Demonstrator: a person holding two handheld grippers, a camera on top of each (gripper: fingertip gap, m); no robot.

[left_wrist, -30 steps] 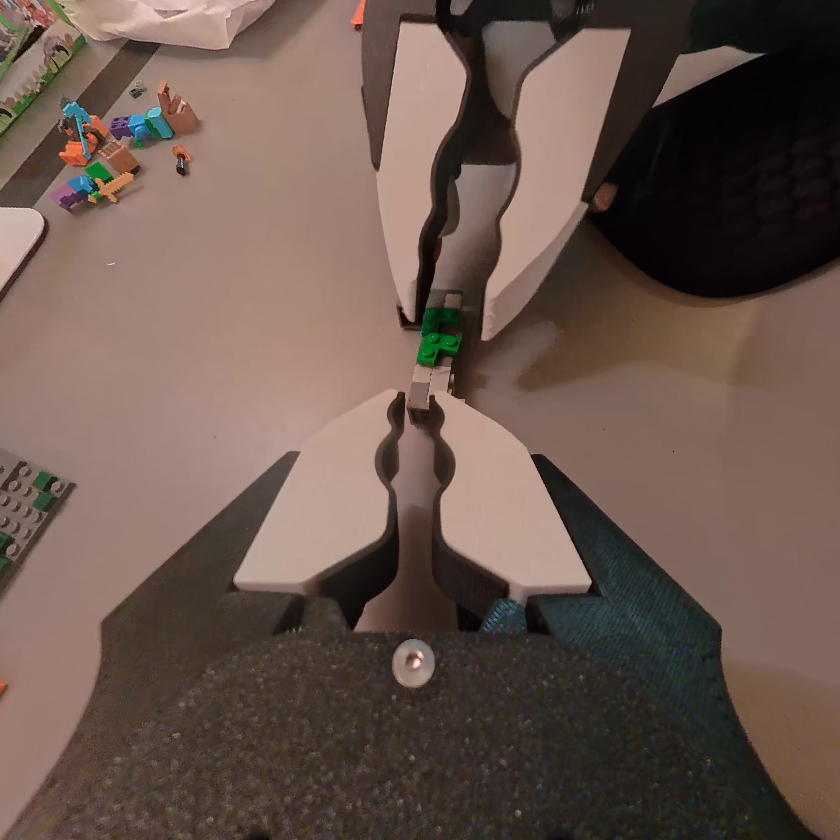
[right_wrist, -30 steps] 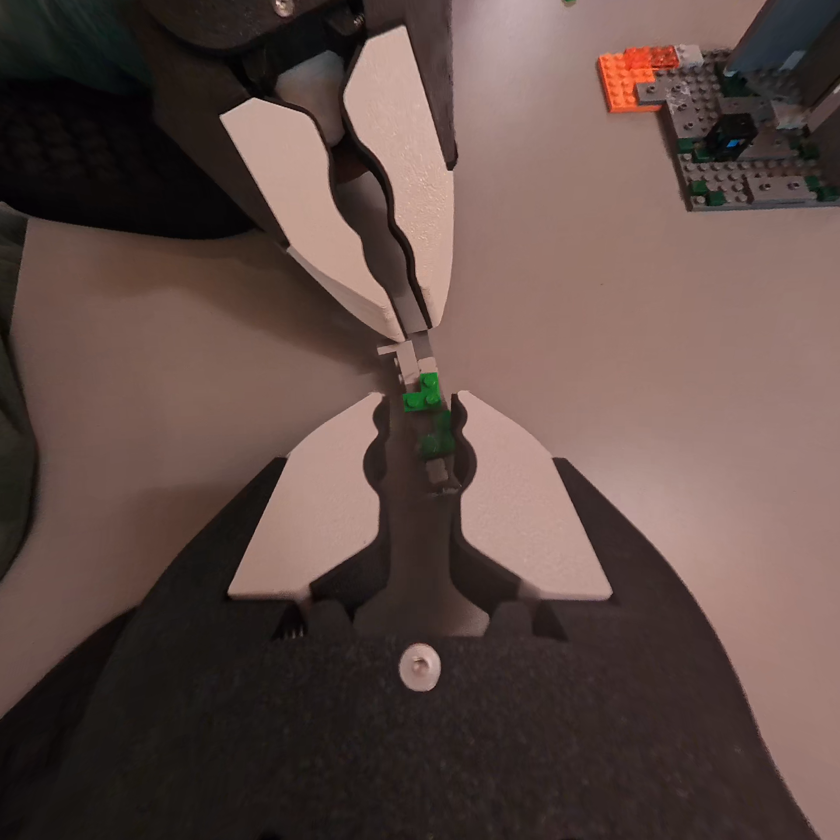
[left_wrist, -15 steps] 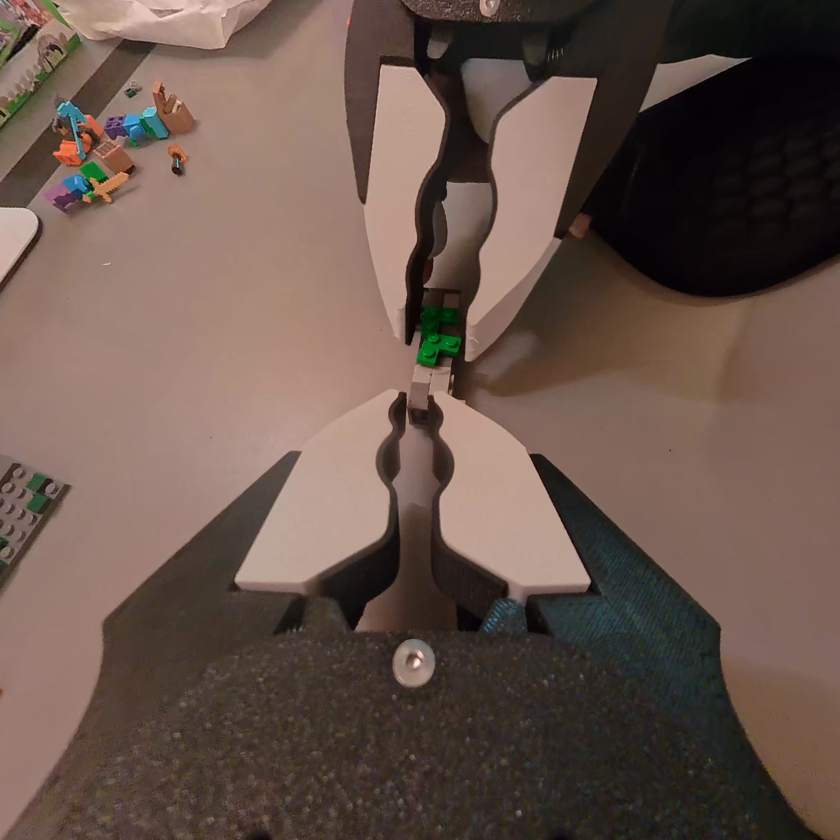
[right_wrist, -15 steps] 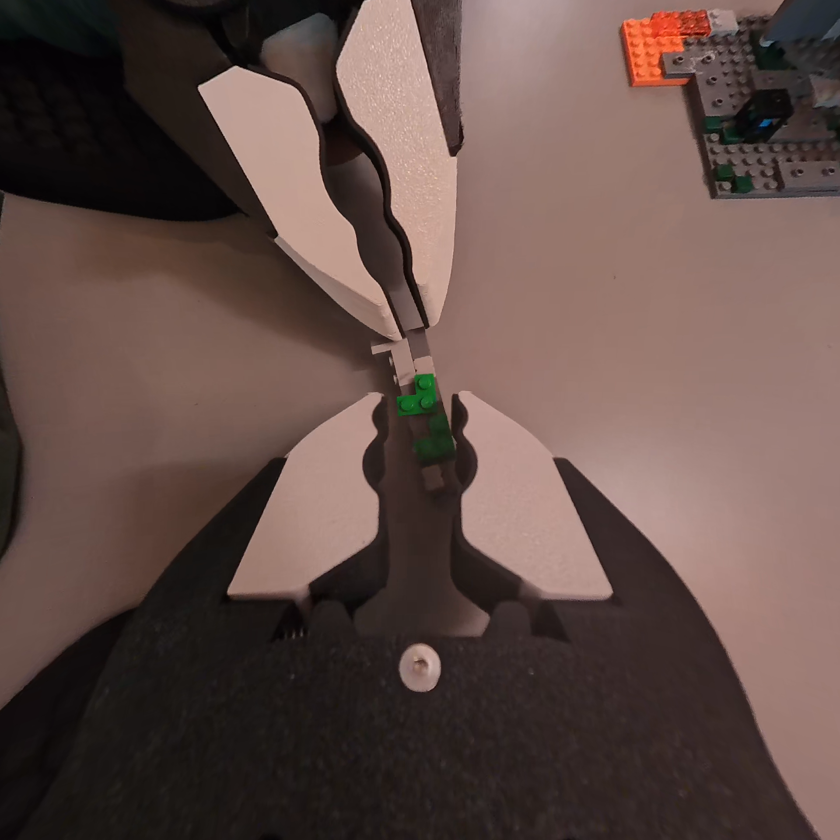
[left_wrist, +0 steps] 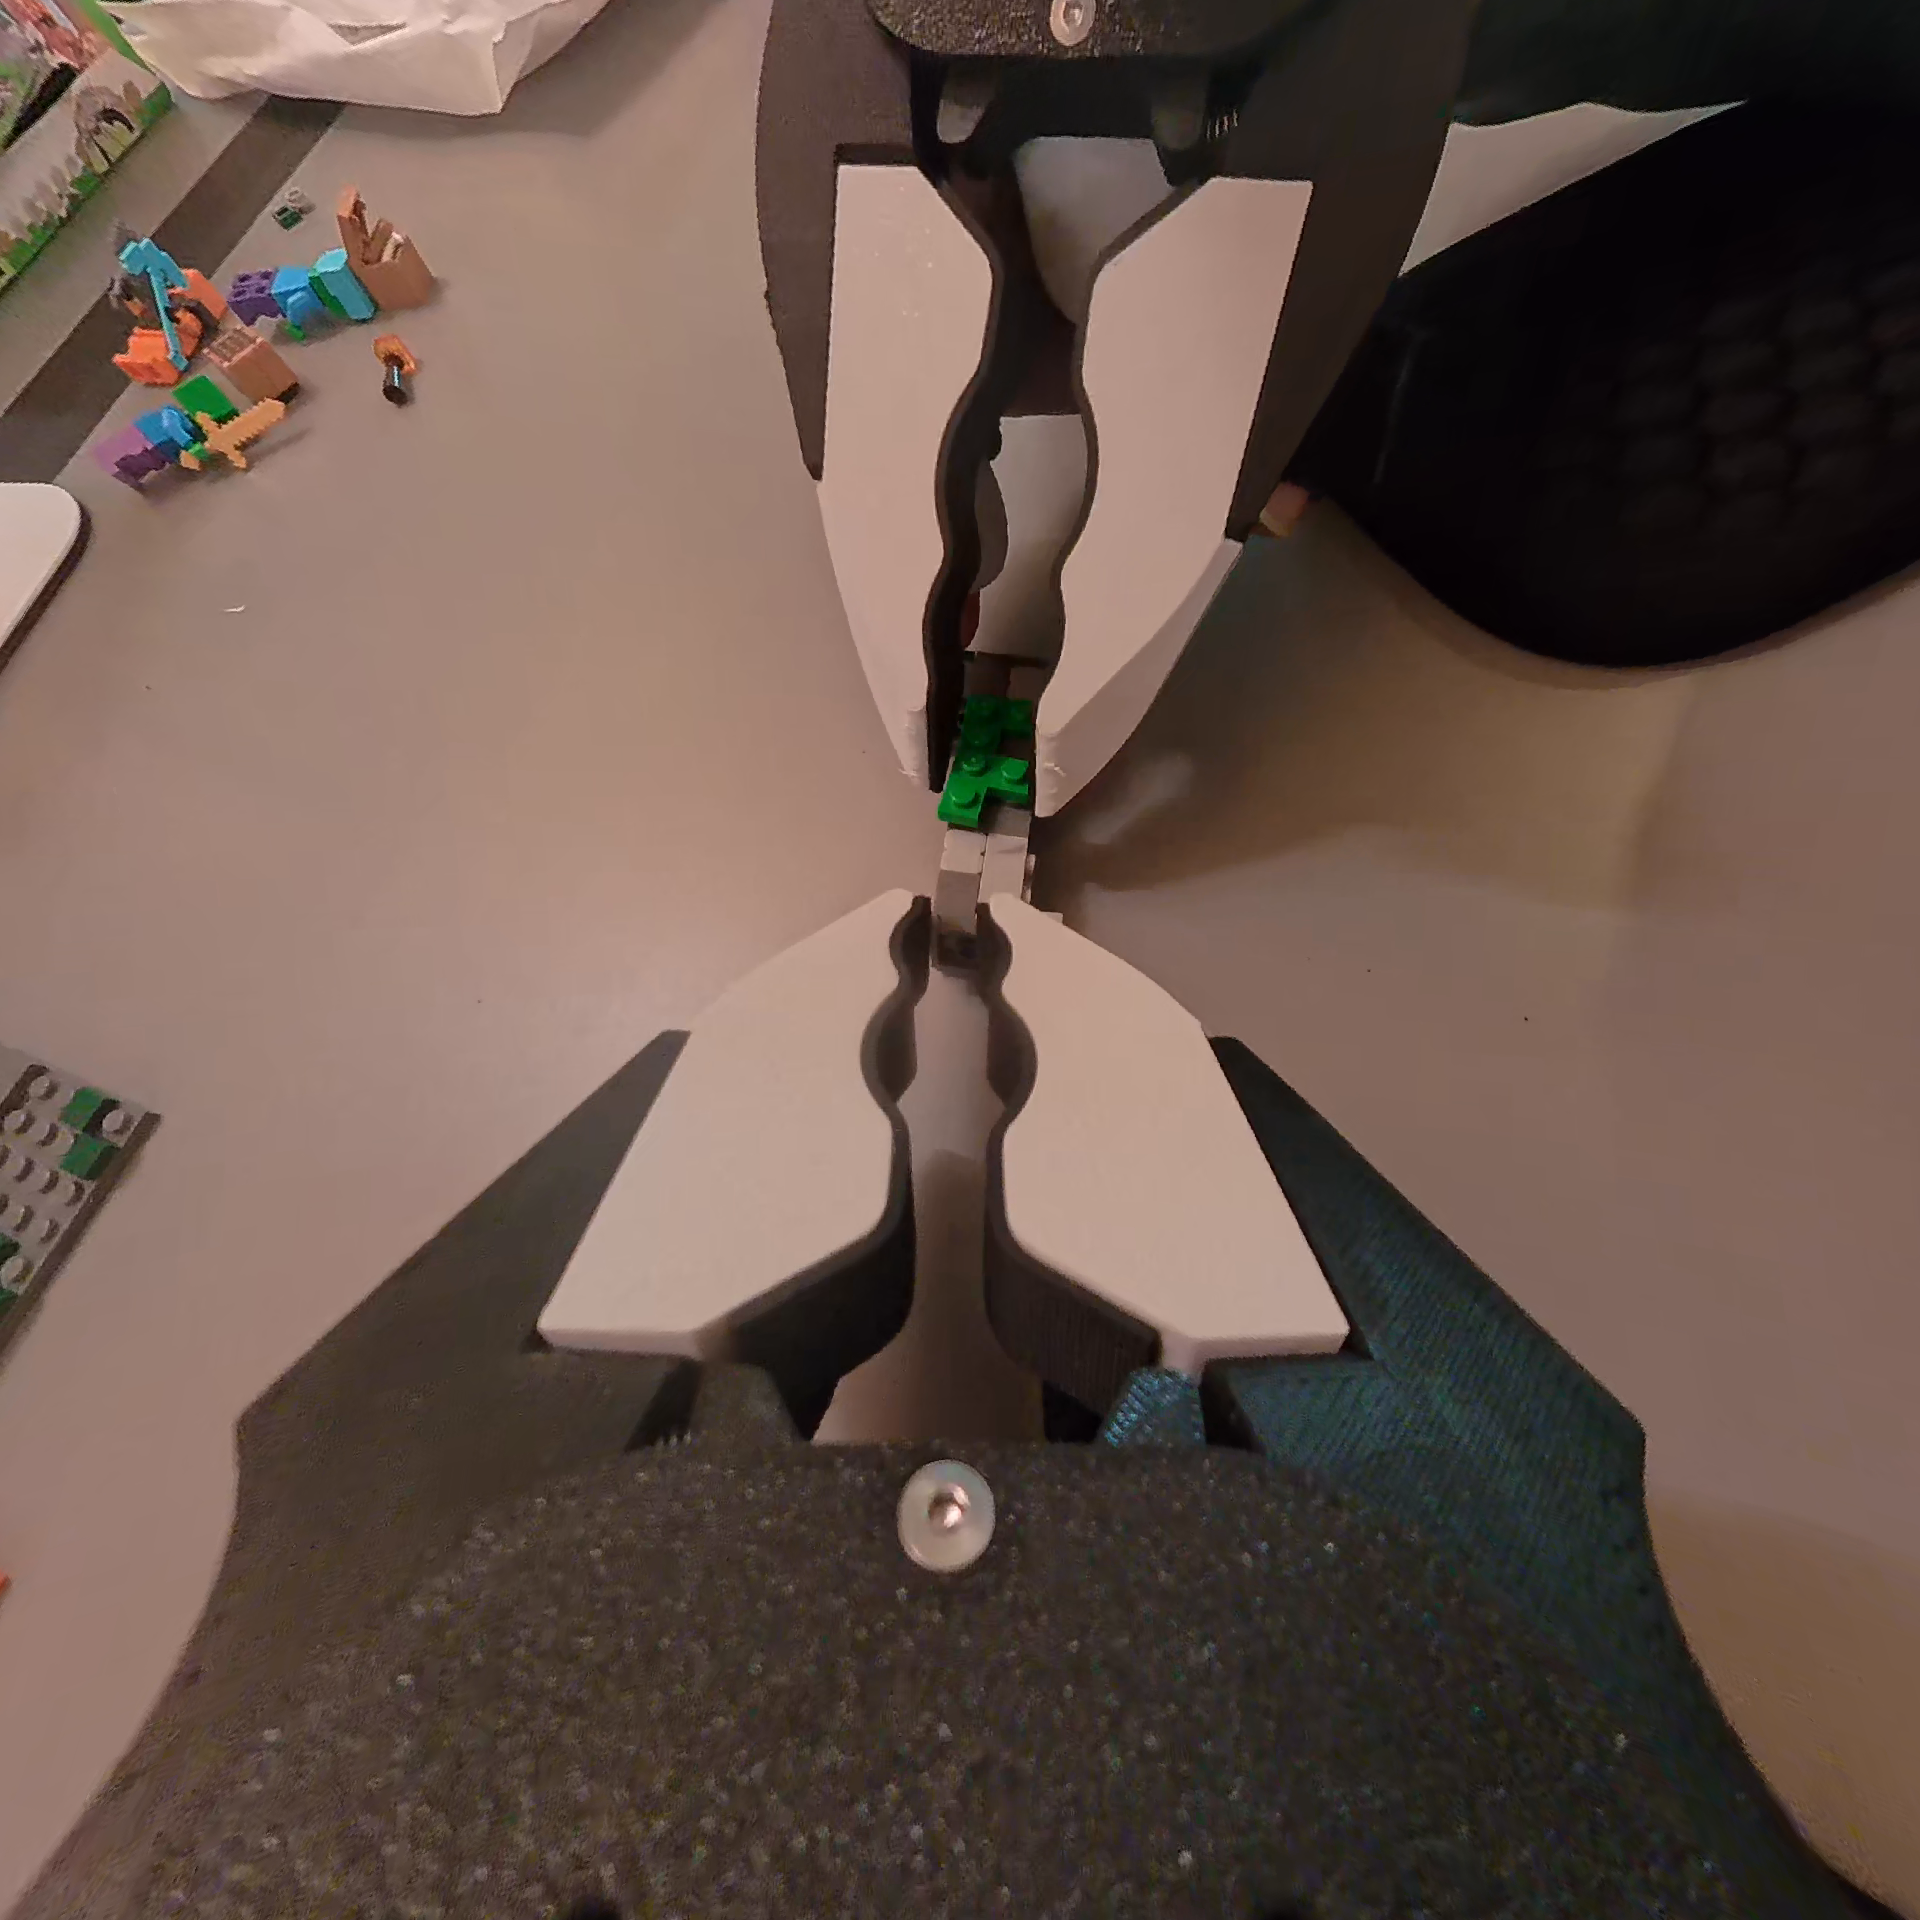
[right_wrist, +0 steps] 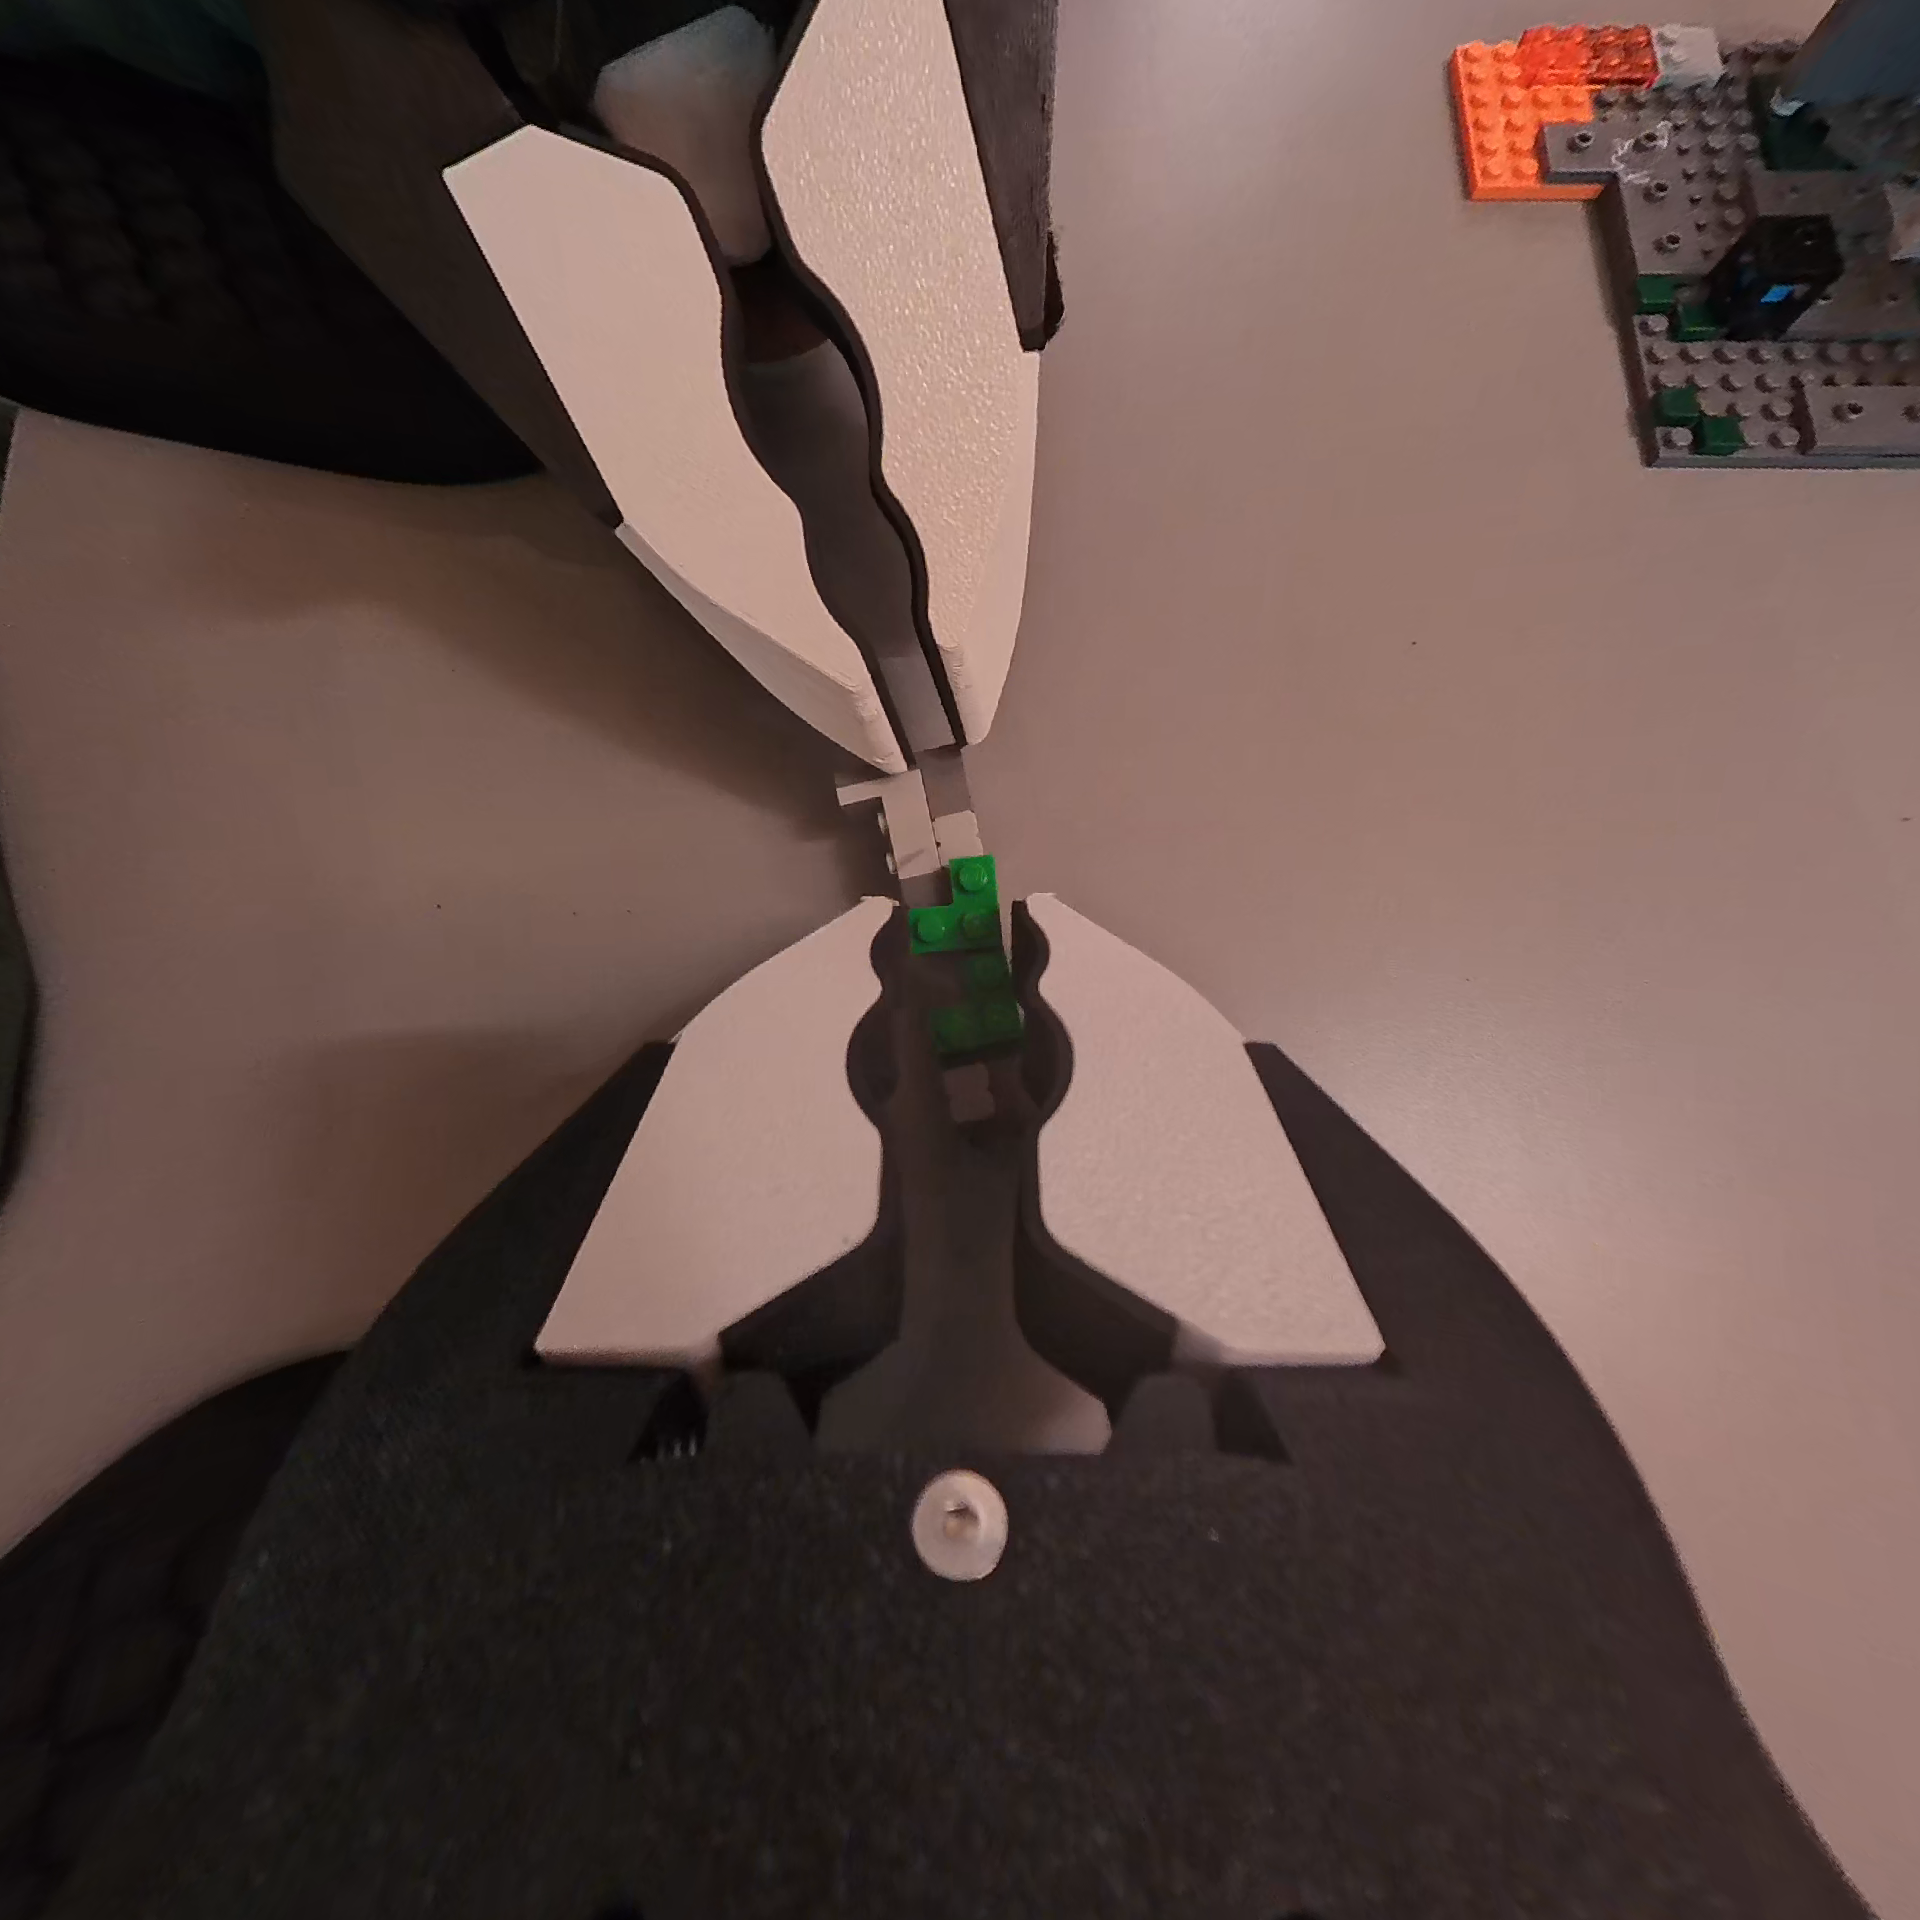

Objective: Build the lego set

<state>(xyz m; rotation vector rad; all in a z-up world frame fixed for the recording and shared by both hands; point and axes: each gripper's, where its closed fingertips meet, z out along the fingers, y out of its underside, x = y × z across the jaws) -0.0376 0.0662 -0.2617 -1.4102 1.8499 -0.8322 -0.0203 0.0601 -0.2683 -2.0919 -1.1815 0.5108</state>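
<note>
A small lego assembly [left_wrist: 982, 764], a narrow grey bar with green plates on top, hangs between my two grippers above the grey table. My left gripper [left_wrist: 951, 909] is shut on its grey end. My right gripper [right_wrist: 956, 909] faces it from the far side, its jaws closed in on the green end [right_wrist: 951, 925]. The right gripper also shows at the top of the left wrist view [left_wrist: 982, 790]. The left gripper shows at the top of the right wrist view [right_wrist: 928, 743]. The assembly's underside is hidden.
Several loose coloured pieces [left_wrist: 239, 343] lie at the far left, near a white bag [left_wrist: 364, 52] and a green box [left_wrist: 62, 135]. A grey studded baseplate [left_wrist: 52, 1174] is at the left edge. A partly built grey model with an orange plate [right_wrist: 1517, 114] stands at the right. A dark cushion [left_wrist: 1662, 416] lies beyond the table edge. The grey studded baseplate [left_wrist: 52, 1174] is about 20 centimeters from both grippers' fingertips. Look for it in the right wrist view [right_wrist: 1699, 393] too.
My right gripper has moved further over the green end and its jaws have narrowed around it. My left gripper has kept its hold on the grey end.
</note>
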